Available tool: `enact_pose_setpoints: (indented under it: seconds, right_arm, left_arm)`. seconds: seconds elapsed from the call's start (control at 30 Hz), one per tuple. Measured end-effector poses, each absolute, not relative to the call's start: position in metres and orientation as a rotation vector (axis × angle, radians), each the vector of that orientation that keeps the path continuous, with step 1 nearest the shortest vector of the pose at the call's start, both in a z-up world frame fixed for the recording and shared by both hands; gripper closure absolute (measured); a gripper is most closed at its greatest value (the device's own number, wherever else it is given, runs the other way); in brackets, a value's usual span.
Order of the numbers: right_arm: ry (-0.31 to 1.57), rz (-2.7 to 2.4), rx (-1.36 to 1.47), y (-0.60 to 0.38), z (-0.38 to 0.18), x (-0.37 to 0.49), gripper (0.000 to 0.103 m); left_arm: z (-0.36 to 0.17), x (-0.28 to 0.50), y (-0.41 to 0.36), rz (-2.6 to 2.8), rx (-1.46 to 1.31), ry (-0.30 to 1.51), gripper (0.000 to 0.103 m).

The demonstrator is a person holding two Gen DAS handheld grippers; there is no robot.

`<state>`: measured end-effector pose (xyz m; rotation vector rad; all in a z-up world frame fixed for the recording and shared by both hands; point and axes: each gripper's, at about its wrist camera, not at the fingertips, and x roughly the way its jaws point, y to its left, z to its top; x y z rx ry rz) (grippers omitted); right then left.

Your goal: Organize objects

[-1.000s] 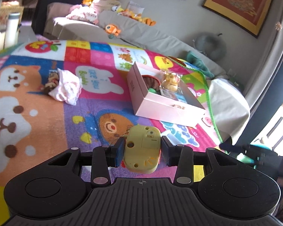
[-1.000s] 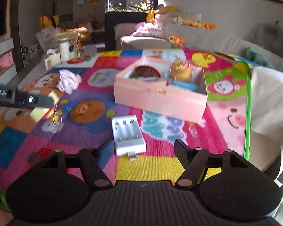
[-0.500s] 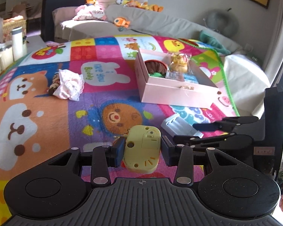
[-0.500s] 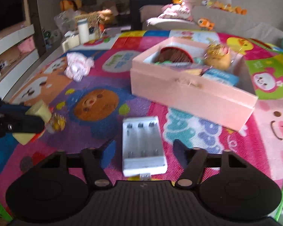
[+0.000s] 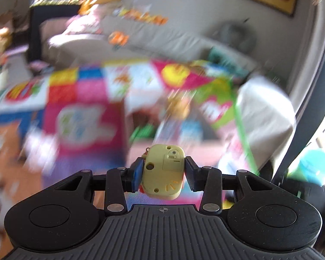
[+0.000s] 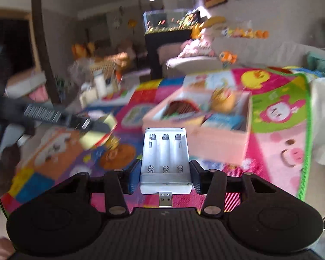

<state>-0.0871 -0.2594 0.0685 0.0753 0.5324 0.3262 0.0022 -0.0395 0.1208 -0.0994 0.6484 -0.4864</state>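
Right gripper (image 6: 165, 176) clamping white charger (image 6: 165, 158)

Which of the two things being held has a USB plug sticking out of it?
The white plastic battery charger in the right hand-held gripper; the left hand-held gripper holds a small yellow plastic toy without one.

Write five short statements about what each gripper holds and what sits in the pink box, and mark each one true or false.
1. The left gripper is shut on a yellow toy. True.
2. The right gripper has nothing between its fingers. False: a white battery charger sits between them, gripped at both sides.
3. The charger's three slots hold batteries. False: the slots are bare, springs showing.
4. The pink box is open, with things inside. True.
5. The charger's USB plug points toward the box. False: it points back toward the camera.
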Motion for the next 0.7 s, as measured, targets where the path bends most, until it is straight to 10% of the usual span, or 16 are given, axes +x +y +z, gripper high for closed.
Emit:
enact_pose_setpoints:
  seconds: [0.37,0.7]
  right_arm:
    - [0.536,0.18,0.171,-0.31,0.056,-0.071,0.056]
    - [0.551,0.134,0.202,-0.318,0.062,-0.044,0.056]
  left_arm:
    - [0.076,0.114,-0.127,-0.505,-0.163,0.691,0.06]
    - [0.077,0.061,-0.026,-0.441,-0.178,0.592,0.06]
